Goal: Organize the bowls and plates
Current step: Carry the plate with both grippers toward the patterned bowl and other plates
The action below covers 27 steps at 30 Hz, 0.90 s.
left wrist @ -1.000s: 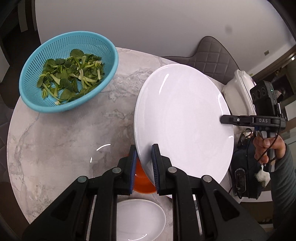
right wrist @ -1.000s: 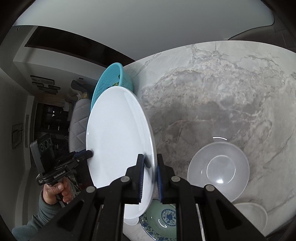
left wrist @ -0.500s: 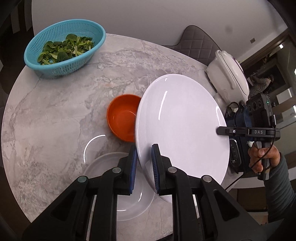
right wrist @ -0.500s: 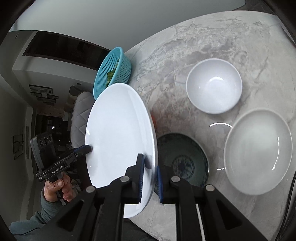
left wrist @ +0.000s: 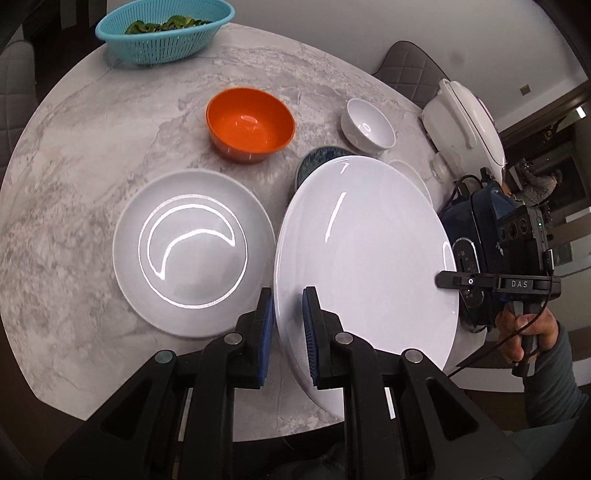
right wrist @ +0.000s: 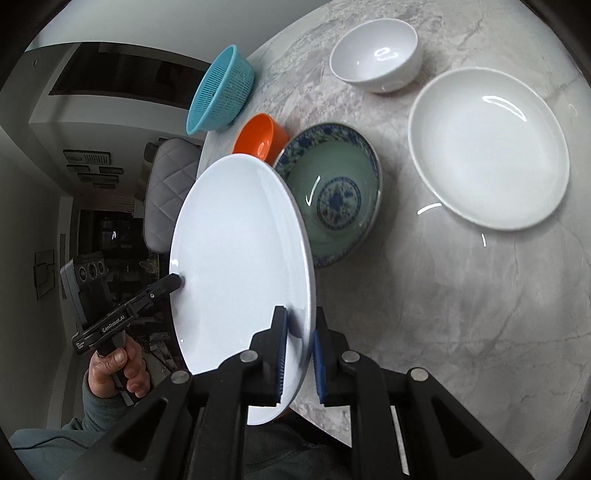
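Held thing: a large round white glazed plate, carried clear of the grey-veined marble round table and tilted steeply, its face towards both cameras.
Left gripper: nearly closed, blue pads pinching the plate's near rim.
Right gripper: nearly closed too, clamped on the opposite rim; in the left wrist view its fingertip shows at the plate's far right edge.
Key relation: the wide shallow white plate lies flat on the table just left of the held plate in the left wrist view, and well apart to the upper right in the right wrist view. The left hand is the nearer one. If the two are meant to stack, I judge the held plate must level out and travel that way.
Other dishes: a green bowl with blue floral pattern sits just behind the held plate's far edge; an orange plastic bowl and a small white ceramic bowl stand farther back.
Not task things: a turquoise plastic colander of greens at the far rim; a white rice cooker at the right.
Hidden: the held plate covers most of the patterned bowl in the left wrist view, and another pale dish behind its right edge is too cut off to identify. The plate's underside is unseen.
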{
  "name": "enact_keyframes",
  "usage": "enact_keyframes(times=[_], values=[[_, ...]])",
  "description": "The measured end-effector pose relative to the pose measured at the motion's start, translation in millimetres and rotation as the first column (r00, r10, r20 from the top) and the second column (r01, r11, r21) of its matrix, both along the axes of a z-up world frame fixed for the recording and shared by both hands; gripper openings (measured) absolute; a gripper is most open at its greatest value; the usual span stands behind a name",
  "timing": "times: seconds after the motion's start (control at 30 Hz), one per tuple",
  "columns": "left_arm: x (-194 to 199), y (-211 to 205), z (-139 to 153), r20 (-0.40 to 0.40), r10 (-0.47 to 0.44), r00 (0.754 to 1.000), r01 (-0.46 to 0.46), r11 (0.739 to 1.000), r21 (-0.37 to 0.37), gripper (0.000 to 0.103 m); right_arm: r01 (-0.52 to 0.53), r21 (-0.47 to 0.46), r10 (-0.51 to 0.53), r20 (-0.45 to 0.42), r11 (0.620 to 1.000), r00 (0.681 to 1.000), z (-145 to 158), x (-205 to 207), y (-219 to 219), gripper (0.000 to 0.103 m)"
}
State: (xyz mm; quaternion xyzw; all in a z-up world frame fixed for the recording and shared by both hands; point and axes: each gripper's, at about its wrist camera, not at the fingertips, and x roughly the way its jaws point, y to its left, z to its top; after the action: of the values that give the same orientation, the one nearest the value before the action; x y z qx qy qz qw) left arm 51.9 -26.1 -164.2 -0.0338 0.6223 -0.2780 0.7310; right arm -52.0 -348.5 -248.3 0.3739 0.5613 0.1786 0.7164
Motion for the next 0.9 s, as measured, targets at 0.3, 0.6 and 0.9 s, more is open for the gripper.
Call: enact_keyframes(times=[0.3,0.6,0.9], values=[[-58.1,-4.3,-36.6,-0.038,0.023,0.999,-0.023,1.0,0.012,0.014,-0.008,0.002,0.008,-0.032,1.0,0.999,-22.7,-48.8,-3.5,0.015],[-75.9,-8.0,-66.0,-0.027,-0.008,1.0,0.009,1.0,0.027,0.014,-0.012,-0.028,0.011,-0.065,1.0,0.998,-51.9,-66.9,-1.6,0.015],[-80.1,-10.6,-111.3,-0.049,-0.039,0.998,0.041,0.998,0.04,0.014,-0.015,-0.064,0.008,-0.11,0.998,0.994,-77.3,-74.5,-5.4,0.015]])
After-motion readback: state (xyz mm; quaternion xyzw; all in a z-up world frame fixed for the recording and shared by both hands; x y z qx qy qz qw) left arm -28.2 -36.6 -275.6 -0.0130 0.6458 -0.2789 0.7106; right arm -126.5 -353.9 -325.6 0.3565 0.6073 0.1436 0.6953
